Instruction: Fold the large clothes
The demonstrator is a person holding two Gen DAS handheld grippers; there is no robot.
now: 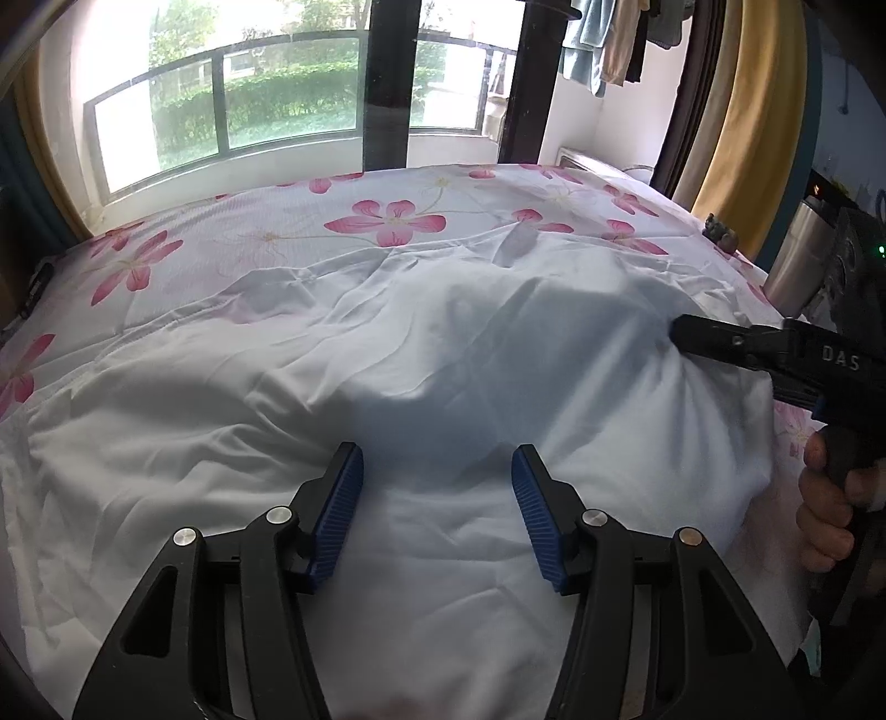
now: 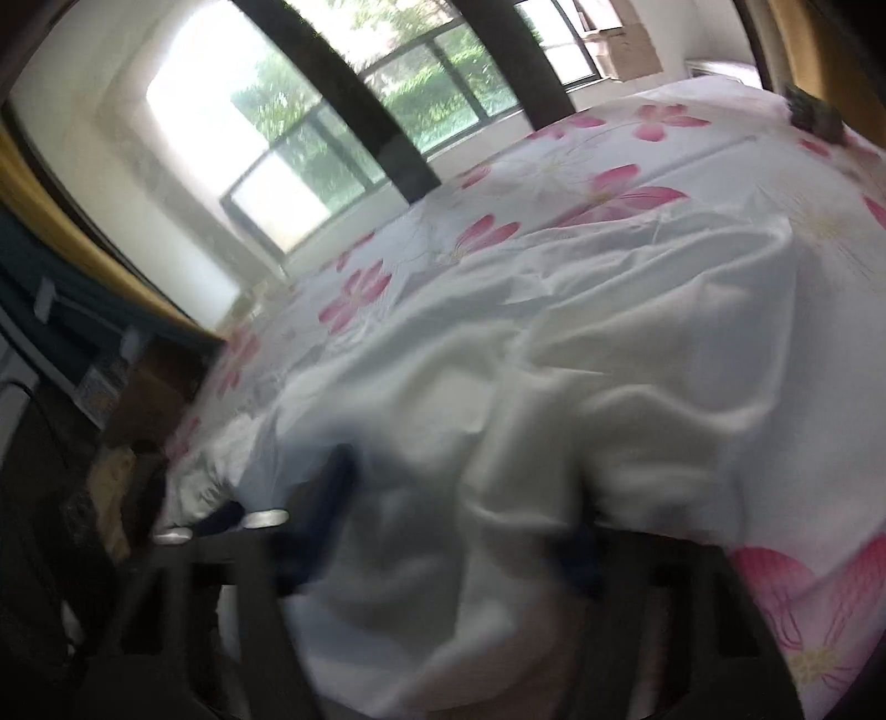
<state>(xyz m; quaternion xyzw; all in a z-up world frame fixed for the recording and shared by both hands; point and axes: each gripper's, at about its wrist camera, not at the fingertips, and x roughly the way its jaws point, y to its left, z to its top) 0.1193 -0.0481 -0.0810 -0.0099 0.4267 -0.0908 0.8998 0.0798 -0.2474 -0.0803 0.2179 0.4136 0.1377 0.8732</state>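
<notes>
A large white garment [image 1: 443,332] lies crumpled over a flowered bed sheet [image 1: 387,221]. My left gripper [image 1: 437,493] hovers low over its near part, open, blue pads well apart with only flat cloth below them. My right gripper [image 1: 678,335] reaches in from the right, its tip on the garment where creases run together. In the blurred right wrist view the garment [image 2: 637,332] bulges up between the fingers of the right gripper [image 2: 454,515], which stand wide apart; the cloth hides the right fingertip.
A hand [image 1: 825,515] holds the right gripper's handle at the bed's right edge. A steel flask [image 1: 797,255] stands beyond it. A small dark object [image 1: 720,230] sits on the sheet's far right. A window and hanging clothes [image 1: 603,39] lie behind the bed.
</notes>
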